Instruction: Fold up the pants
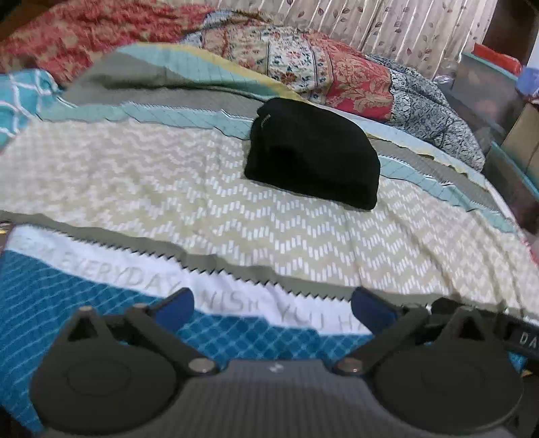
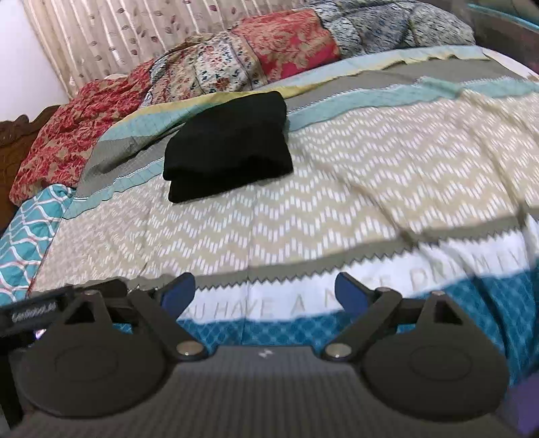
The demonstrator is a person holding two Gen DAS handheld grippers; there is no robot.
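On the bed, a patterned bedspread (image 1: 168,188) covers the surface, with a floral quilt (image 1: 323,70) and curtain (image 1: 387,30) behind the black folded pants (image 1: 313,151). Bare bedspread surrounds the pants. Left gripper (image 1: 273,306) and right gripper (image 2: 264,291) hover wide apart, holding nothing, well short of them.

Bare bedspread (image 1: 168,188) before folded pants (image 1: 313,155)

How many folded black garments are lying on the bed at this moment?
1. The folded black pants lie on the patterned bedspread, toward its far side, near the floral quilt. Other garments could be hidden within the bedding.
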